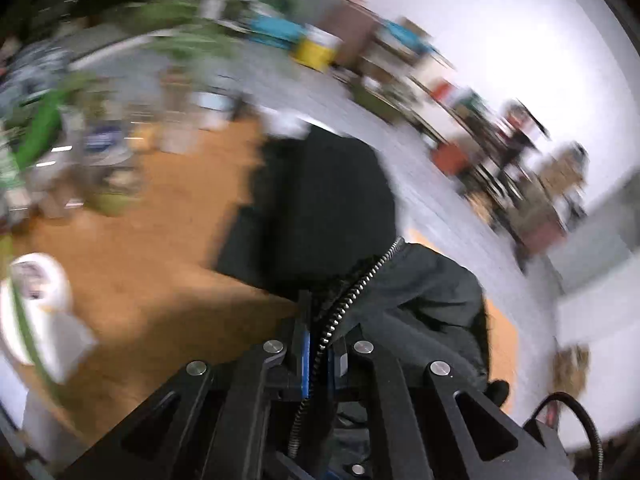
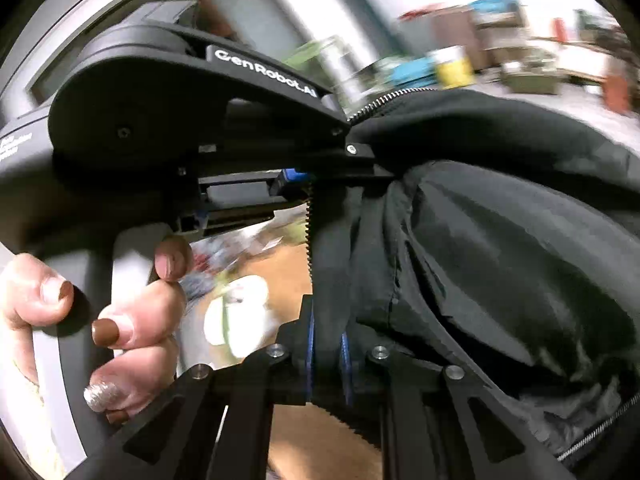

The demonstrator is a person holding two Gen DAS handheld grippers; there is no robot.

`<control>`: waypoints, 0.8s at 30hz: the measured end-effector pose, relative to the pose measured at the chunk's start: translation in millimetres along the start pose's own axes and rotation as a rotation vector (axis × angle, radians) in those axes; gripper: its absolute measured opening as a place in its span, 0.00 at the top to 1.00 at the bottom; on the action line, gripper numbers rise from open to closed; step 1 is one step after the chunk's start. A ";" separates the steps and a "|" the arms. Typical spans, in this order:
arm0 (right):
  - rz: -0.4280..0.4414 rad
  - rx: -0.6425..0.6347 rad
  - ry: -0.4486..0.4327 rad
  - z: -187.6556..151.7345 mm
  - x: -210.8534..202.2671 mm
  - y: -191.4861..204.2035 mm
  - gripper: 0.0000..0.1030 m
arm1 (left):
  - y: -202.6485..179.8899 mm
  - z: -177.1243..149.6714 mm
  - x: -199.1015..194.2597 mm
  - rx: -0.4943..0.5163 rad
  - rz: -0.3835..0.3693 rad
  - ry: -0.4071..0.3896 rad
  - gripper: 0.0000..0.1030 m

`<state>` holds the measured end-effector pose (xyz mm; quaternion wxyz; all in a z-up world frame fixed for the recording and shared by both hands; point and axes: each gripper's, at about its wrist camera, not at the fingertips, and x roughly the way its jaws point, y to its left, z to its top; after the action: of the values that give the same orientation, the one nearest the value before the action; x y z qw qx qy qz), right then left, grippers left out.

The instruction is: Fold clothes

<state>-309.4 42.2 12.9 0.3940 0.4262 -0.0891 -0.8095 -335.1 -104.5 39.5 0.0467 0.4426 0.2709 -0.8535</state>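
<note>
Cluttered room, wooden table [image 1: 152,280] below; black jacket [image 1: 328,208] lifted off it, hanging between both tongs.
Left gripper [image 1: 318,354] and right gripper [image 2: 326,354] clamped on zipper [image 1: 352,296] edge; soft, limp, probably slippery lining; best gripped at stiffer zipper seam.

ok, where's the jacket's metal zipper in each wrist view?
Left wrist: zipper runs from centre down between the shut left gripper.
Right wrist: zipper runs vertically left of centre, into the shut right gripper.
Shared landmark: yellow-and-white container in the background.
</note>
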 end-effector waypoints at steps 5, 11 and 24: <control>-0.037 -0.012 0.125 -15.8 43.4 18.6 0.52 | 56.1 -16.9 29.3 -0.054 0.083 0.044 0.95; -0.452 -0.063 0.280 -74.0 -16.0 -62.1 0.48 | 46.7 -35.1 57.4 0.019 0.130 0.057 0.95; -0.588 0.142 0.435 -115.3 -83.5 -120.3 0.23 | 51.1 -82.6 106.6 0.053 0.146 0.156 0.95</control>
<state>-262.1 204.8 -64.7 0.1238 0.6218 0.0672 -0.7704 -322.8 -89.2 -103.4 0.0757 0.5272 0.2179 -0.8179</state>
